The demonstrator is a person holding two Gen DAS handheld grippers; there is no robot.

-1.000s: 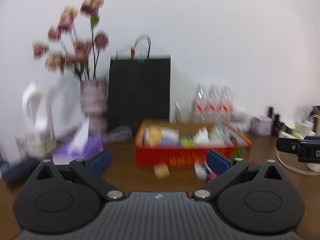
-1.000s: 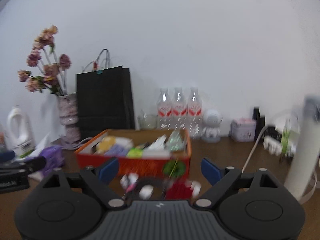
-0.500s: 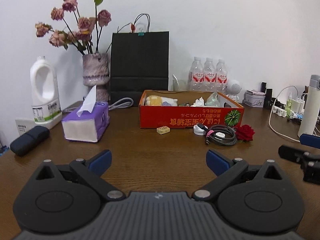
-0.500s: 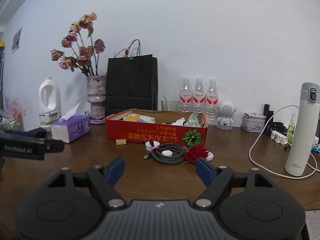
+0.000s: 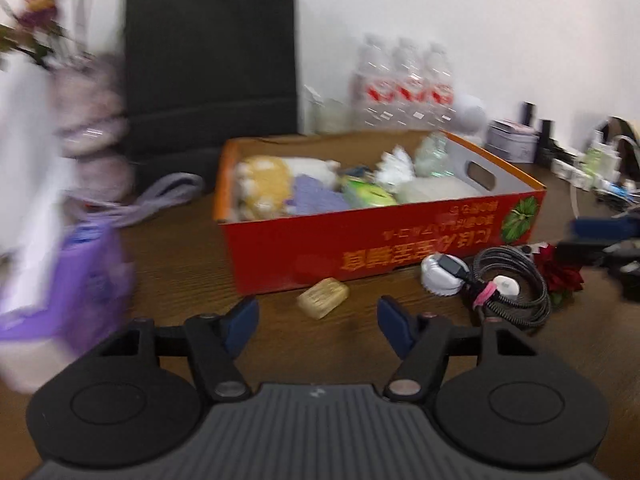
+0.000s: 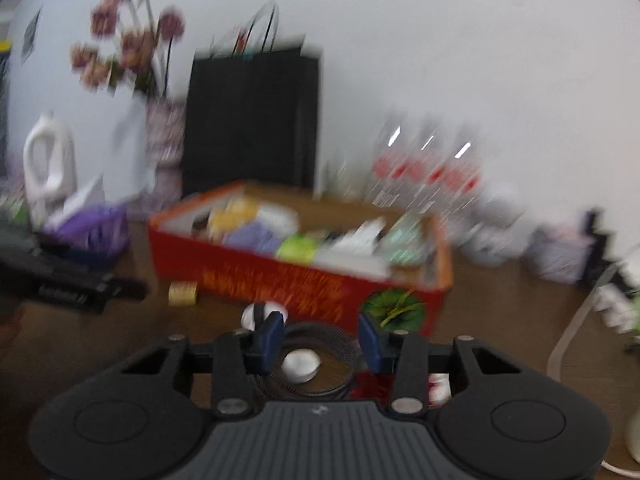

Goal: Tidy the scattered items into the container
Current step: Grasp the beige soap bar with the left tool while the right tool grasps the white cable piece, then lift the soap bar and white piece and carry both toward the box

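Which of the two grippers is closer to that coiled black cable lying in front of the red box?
The right gripper. Its closing jaws straddle the coiled cable, not yet pressing it. The left gripper is off to the cable's left, aimed at the small yellow block.

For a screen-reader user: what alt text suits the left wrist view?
Left gripper, jaws closing with nothing between them, nears a small yellow block on a wooden table before a full red box. Right: coiled black cable, red rose.

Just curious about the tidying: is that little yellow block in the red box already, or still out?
Still out. The yellow block lies on the table just in front of the red box.
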